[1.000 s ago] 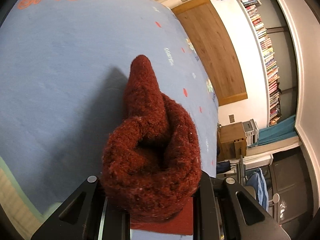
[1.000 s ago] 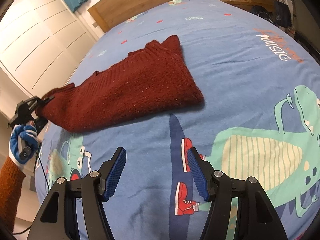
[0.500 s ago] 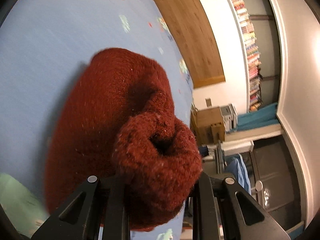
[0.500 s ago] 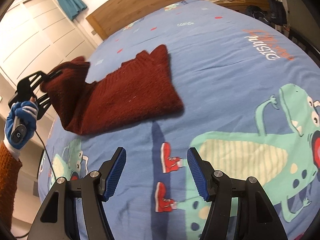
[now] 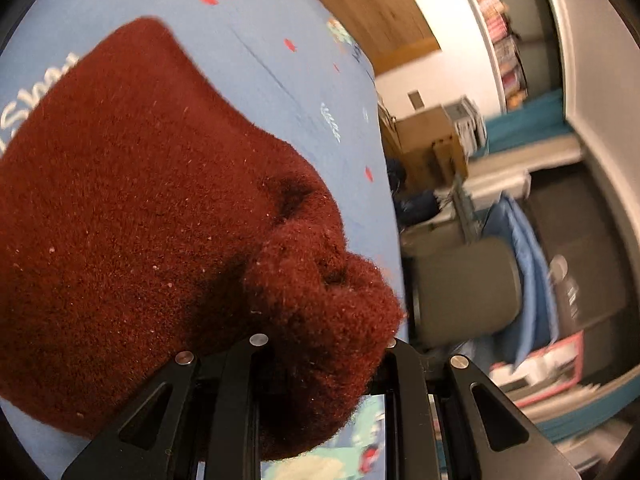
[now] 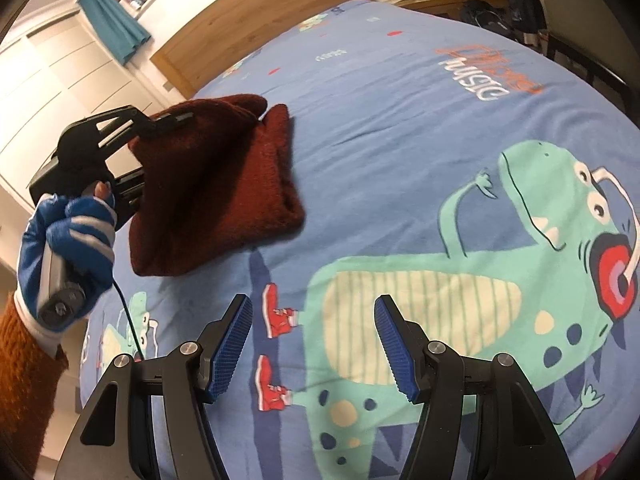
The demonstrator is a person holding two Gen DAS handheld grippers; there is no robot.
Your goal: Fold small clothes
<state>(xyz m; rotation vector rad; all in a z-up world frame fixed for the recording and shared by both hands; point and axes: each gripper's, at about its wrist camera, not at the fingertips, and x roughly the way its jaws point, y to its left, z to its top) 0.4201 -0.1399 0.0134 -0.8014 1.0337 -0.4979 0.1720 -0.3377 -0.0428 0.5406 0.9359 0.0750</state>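
The dark red knitted sweater lies doubled over on the bed, its top layer lifted at one edge where the left claw is clamped on a bunched fold. The sweater fills most of that claw's view. The right claw hovers with fingers spread wide and nothing between them, the sweater ahead and to its left. Dinosaur-print duvet stretches ahead and right of it; a wooden headboard stands beyond.
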